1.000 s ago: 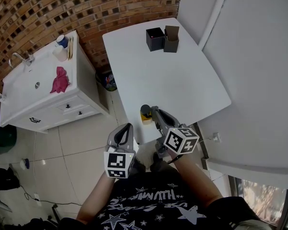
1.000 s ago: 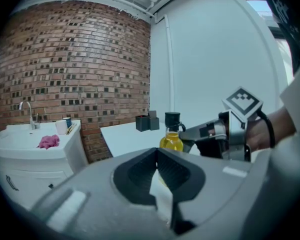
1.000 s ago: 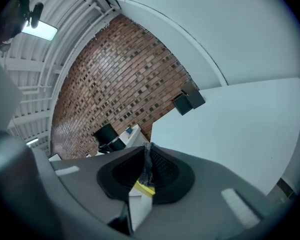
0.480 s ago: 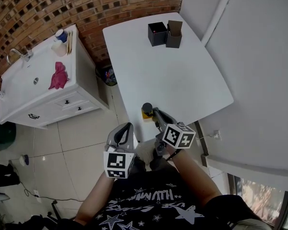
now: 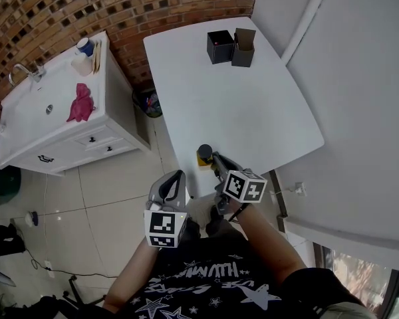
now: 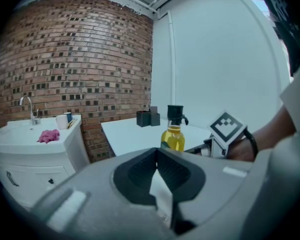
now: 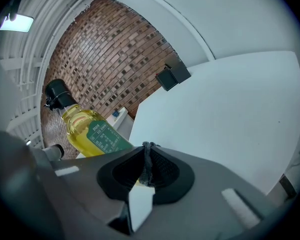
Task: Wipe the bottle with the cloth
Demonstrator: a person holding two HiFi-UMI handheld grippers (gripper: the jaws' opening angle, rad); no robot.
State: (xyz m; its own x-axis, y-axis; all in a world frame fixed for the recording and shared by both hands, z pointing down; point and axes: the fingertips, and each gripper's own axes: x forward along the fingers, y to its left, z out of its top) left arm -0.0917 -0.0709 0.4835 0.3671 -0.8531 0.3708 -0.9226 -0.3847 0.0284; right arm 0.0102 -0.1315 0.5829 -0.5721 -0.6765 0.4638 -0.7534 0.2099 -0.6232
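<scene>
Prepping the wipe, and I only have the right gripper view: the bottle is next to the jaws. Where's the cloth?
Observer: The cloth, pink, lies on the sink counter, left of the table.
Operator: Left gripper holding anything?
Observer: No. The left gripper is shut and empty, over the floor, short of the table.
Operator: Bottle standing?
Observer: Yes, the bottle is upright at the table's near corner.

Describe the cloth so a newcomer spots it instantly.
Find the white sink cabinet against the brick wall, left of the white table. On its top, beside the basin, lies a crumpled pink cloth: the only soft, pink thing near the white mug and metal tap.
</scene>
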